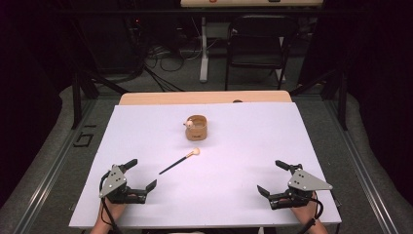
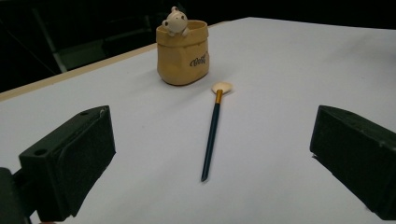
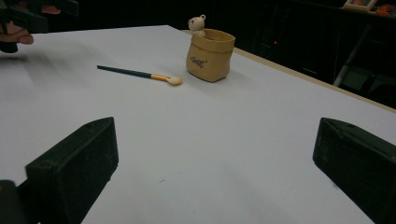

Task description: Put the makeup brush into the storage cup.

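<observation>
The table (image 1: 146, 204) carried a white sheet, and on it the pot (image 1: 197, 127) served as my landmark; all places below were taken from it. The pot was a tan, sack-shaped holder standing upright, with a small bear figure (image 2: 175, 21) peering over its rim. It looked rigid, probably ceramic or resin, so I judged it light but breakable, and best left standing.

The brush (image 1: 179, 161) lay flat on the sheet just in front of the pot, its pale tuft (image 2: 222, 87) nearest the pot but apart from it, and its dark handle running away toward my left side. I judged it light, stiff and thin, apt to roll or slip, with soft bristles that would crush. The handle's middle was the place to pinch it.

My left gripper (image 1: 139, 175) rested well in front of the pot, jaws spread wide, holding nothing. My right gripper (image 1: 273, 178) rested likewise, jaws apart and empty.
</observation>
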`<state>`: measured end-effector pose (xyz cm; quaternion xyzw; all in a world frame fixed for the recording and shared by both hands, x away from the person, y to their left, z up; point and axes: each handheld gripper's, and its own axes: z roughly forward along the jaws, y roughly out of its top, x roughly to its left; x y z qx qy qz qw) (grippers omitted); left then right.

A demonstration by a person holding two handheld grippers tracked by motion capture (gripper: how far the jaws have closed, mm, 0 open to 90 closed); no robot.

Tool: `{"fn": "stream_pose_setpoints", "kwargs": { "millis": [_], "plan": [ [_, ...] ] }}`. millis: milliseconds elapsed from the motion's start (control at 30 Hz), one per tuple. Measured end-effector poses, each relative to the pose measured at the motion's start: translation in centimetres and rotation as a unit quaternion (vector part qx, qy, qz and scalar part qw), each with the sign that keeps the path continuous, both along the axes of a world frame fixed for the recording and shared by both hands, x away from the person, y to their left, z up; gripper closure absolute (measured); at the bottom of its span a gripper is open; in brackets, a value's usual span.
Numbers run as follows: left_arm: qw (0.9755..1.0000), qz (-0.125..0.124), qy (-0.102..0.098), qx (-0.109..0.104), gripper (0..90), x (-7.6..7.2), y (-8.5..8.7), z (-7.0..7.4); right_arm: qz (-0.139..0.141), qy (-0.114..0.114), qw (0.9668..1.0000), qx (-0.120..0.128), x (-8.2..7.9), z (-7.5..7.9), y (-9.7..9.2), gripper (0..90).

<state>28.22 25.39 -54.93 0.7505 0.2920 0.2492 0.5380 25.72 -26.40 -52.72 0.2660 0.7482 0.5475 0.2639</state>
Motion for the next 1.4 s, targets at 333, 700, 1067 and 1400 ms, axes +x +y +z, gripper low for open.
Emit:
{"fn": "stream_pose_setpoints", "kwargs": {
  "millis": [333, 700, 1067, 1400],
  "plan": [
    [0.9997, -0.01, 0.011, 0.017, 0.2, 1.4, -1.1, 0.5, -0.001, 0.0, 1.0, -0.002, 0.0, 0.0, 0.0, 0.0],
    [0.9985, -0.004, 0.03, 0.044, 0.4, 3.4, -2.3, 1.4, -0.001, 0.001, 1.0, 0.0, 0.0, 0.0, 0.0, 0.0],
    [0.9948, -0.011, 0.058, 0.083, 0.4, 4.9, -4.0, 1.7, 0.001, 0.002, 1.0, 0.003, 0.0, 0.0, 0.0, 0.0],
    [0.987, -0.015, 0.103, 0.122, 0.4, 7.0, -5.5, 2.6, 0.001, 0.005, 1.0, 0.001, 0.0, 0.0, -0.1, 0.0]
  ]
}}
